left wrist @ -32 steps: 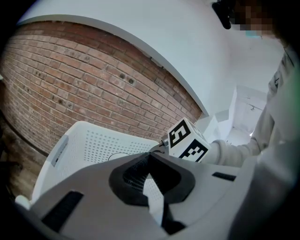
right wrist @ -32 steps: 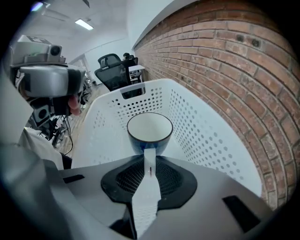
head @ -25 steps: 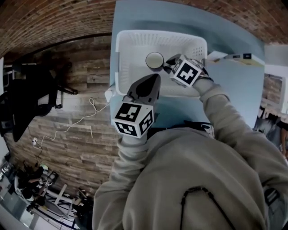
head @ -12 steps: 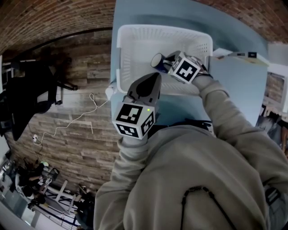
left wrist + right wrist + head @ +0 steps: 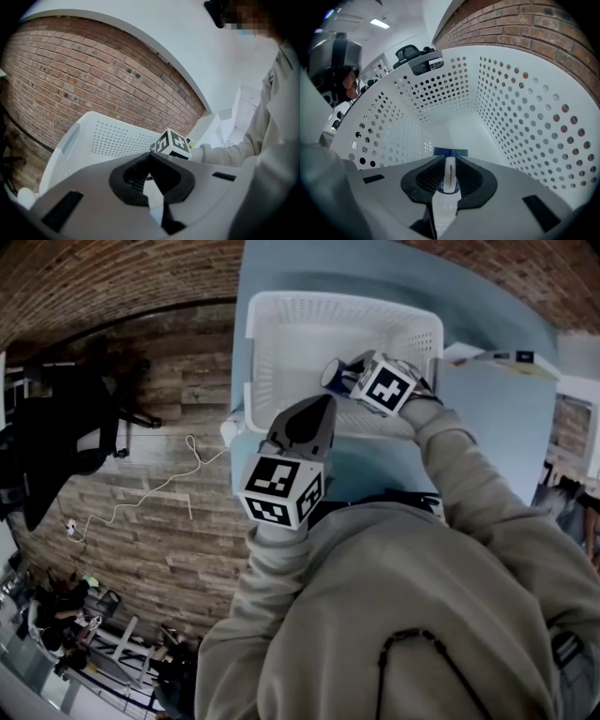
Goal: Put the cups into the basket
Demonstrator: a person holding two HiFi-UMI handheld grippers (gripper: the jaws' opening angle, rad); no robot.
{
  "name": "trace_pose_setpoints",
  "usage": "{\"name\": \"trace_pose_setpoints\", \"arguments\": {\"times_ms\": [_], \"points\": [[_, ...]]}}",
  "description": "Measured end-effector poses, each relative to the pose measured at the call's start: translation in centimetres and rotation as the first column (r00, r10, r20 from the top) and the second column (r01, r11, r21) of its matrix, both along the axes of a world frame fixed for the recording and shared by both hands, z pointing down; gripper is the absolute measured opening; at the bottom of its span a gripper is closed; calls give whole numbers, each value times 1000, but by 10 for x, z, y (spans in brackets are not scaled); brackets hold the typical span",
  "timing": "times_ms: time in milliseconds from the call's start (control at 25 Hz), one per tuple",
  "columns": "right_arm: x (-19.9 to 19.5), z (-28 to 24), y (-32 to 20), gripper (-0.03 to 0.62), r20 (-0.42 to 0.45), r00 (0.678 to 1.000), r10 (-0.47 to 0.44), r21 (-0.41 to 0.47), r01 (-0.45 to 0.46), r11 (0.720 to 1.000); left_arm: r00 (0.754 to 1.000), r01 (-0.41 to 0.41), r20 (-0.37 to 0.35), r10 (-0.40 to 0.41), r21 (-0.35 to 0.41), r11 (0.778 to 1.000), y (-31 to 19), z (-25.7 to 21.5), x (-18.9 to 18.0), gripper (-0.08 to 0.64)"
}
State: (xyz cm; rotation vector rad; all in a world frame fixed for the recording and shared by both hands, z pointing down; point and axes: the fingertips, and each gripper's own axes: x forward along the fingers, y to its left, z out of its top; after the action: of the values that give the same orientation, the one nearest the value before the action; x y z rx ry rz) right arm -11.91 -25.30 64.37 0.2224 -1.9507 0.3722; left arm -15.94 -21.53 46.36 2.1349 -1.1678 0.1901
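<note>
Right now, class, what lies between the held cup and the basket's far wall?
Only the basket's bare floor, shown in the right gripper view; the right gripper is shut on the cup.

Head view dim and washed-out; gripper views brighter, fisheye-warped, dark at corners.

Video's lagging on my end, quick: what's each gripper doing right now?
Left gripper: closed, holding nothing.
Right gripper: closed on the blue cup, down inside the basket.
</note>
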Motion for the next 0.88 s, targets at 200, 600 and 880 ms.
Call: {"name": "trace_pose_setpoints", "arguments": {"times_ms": [200, 600, 880], "points": [[0, 1, -1, 77, 5, 1000, 15, 6, -15, 1000, 1000, 4, -2, -4, 5, 1000, -1, -2, 0, -11], [0, 7, 6, 175, 2, 1000, 18, -13, -18, 1000, 1000, 10, -1, -10, -4, 1000, -1, 2, 0, -11], [2, 5, 3, 184, -3, 1000, 24, -1, -24, 1000, 1000, 9, 1, -9, -3, 1000, -2, 1, 0, -11]]}}
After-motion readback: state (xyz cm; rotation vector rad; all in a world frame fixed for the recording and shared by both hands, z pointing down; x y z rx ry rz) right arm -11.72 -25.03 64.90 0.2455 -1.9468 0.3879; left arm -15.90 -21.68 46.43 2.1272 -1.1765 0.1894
